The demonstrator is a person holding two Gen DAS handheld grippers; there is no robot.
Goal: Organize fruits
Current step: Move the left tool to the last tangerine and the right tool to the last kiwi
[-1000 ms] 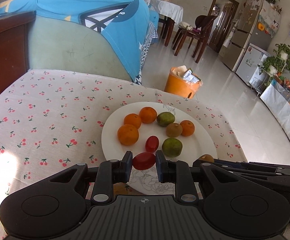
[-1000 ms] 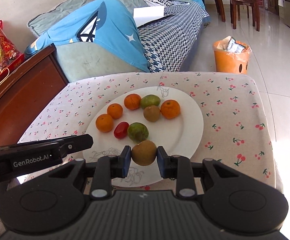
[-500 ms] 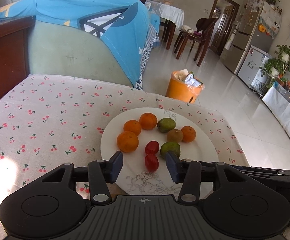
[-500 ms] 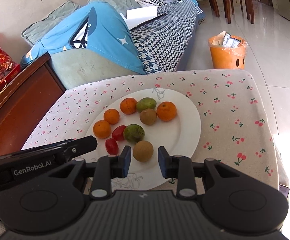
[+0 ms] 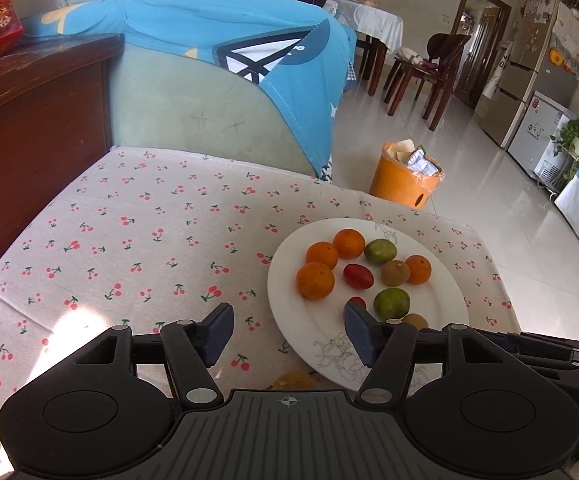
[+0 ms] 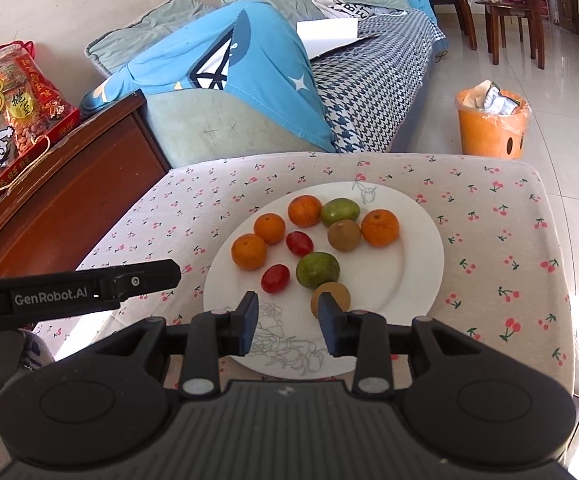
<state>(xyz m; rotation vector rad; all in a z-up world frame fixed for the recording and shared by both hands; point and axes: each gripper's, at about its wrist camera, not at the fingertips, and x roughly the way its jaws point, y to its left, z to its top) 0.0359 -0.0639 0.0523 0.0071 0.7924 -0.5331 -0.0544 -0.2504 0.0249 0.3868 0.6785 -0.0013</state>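
A white plate point(image 6: 417, 280) on the cherry-print cloth holds several oranges, two green fruits, two kiwis and two red tomatoes. My right gripper point(image 6: 288, 320) hangs over the plate's near edge with its jaws opening and nothing between them. The near kiwi point(image 6: 331, 296) lies just past its right finger, and the near tomato point(image 6: 275, 278) just ahead. My left gripper point(image 5: 287, 330) is left of the plate point(image 5: 445, 300), jaws opening and empty. Its right finger half hides the same tomato point(image 5: 356, 303). The left gripper's finger point(image 6: 145, 280) shows at the left.
A wooden cabinet point(image 6: 69, 200) with a red gift box point(image 6: 13, 112) stands on the left. A sofa draped in blue cloth point(image 5: 225, 40) is behind the table, and an orange bin point(image 5: 405, 180) sits on the floor. A yellowish thing point(image 5: 293, 380) peeks out under my left gripper.
The left gripper let go of a red tomato onto the plate and moved back and left. The right gripper let go of a kiwi onto the plate and drew back a little.
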